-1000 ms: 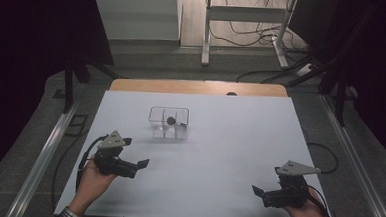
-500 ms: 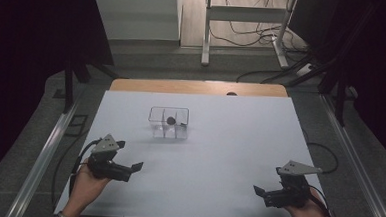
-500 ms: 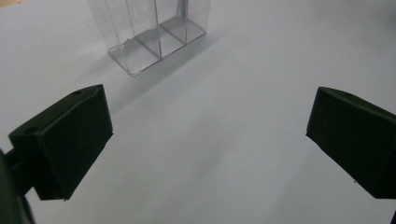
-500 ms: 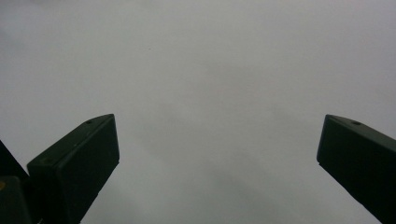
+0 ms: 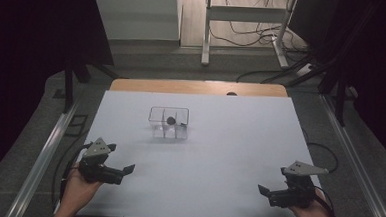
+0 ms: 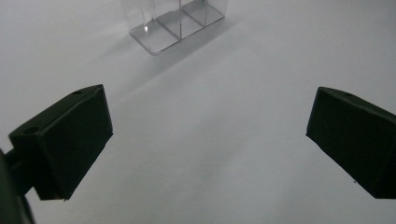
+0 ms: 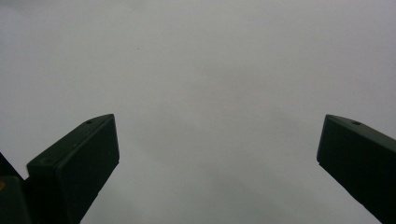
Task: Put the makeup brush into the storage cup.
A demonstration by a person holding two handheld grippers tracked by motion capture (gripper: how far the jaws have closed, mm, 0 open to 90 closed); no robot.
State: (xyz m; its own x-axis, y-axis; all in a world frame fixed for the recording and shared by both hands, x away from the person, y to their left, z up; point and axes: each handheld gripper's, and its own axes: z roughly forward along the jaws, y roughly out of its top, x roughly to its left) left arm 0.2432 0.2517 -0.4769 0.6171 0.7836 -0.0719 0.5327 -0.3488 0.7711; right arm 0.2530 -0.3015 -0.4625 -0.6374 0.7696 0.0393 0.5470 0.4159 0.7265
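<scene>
Lying crosswise mid-table, clear divided box sits upright, untouched

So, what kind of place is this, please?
Probably a lab or workshop set up for recording: a white table with one clear box, loose cables on the floor, dark curtains around.

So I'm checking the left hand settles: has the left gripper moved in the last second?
Yes. The left gripper has drawn back toward the person and the table's near edge, farther from the clear box, which stayed put.
</scene>
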